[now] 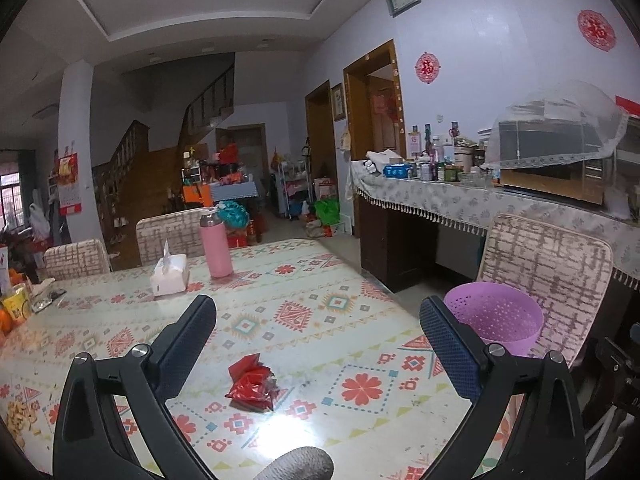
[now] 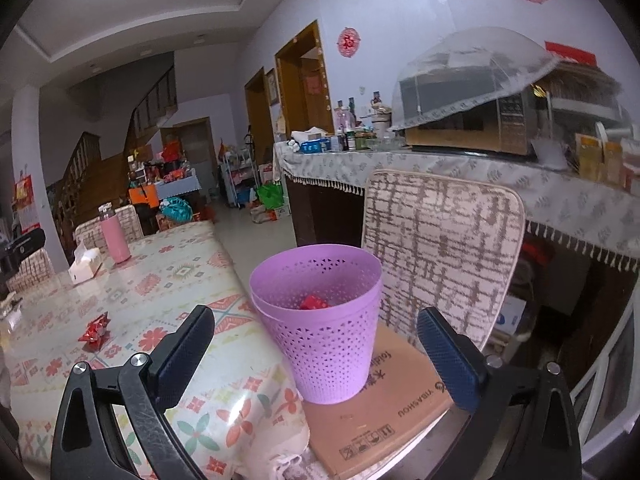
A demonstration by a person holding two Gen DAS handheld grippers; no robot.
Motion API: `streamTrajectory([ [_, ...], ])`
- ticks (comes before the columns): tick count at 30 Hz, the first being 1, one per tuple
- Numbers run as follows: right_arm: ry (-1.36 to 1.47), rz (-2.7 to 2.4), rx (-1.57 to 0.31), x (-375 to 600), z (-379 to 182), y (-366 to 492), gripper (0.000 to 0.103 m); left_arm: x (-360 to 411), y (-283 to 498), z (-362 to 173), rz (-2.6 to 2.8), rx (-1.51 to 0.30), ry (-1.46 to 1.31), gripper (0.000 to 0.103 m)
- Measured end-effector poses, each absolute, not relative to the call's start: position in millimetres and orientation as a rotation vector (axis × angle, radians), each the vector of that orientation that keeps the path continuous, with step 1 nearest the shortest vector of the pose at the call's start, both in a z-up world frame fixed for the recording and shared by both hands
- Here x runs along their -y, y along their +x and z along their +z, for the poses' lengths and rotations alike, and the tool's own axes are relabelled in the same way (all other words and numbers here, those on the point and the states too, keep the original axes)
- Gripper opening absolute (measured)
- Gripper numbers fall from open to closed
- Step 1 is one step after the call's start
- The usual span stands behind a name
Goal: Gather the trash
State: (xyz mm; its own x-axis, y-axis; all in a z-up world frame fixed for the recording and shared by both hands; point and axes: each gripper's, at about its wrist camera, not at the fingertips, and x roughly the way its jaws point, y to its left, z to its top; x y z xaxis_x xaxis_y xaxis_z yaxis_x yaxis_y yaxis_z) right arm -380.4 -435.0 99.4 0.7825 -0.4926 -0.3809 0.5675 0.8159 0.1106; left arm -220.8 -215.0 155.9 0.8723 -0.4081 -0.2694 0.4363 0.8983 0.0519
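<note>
Patterned dining table (image 1: 320, 280): crumpled red wrapper (image 1: 252, 388) lies near the wide-open, empty left gripper (image 1: 316, 320). Right gripper (image 2: 316, 328), likewise spread and empty, faces the purple basket (image 2: 320, 320). The light foil may slip from a shallow pinch.

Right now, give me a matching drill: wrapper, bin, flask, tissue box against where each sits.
Things:
1. wrapper
2. bin
3. flask
4. tissue box

Places:
A. on a cardboard box on the chair
B. far end of the table, standing upright
C. on the table, ahead of the open left claw
D. on the table, just left of the flask

Pairs: 1-C, 2-A, 3-B, 4-D
</note>
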Motion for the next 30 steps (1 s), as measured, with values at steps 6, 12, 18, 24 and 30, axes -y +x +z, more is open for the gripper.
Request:
streamTrajectory([
  [6, 0.233, -0.598, -0.367, 436, 96, -390, 0.103, 228, -229, 151, -0.503, -0.305, 0.131, 0.103],
  [12, 0.240, -0.610, -0.402, 437, 91, -388, 0.103, 243, -238, 140, -0.531, -0.350, 0.158, 0.103],
  [18, 0.238, -0.627, -0.435, 438, 85, -387, 0.103, 254, -244, 126, -0.561, -0.388, 0.178, 0.103],
  [24, 0.231, -0.641, -0.459, 441, 77, -385, 0.103, 268, -242, 106, -0.592, -0.477, 0.191, 0.103],
  [30, 0.233, -0.651, -0.487, 448, 69, -379, 0.103, 282, -238, 87, -0.618, -0.562, 0.229, 0.103],
])
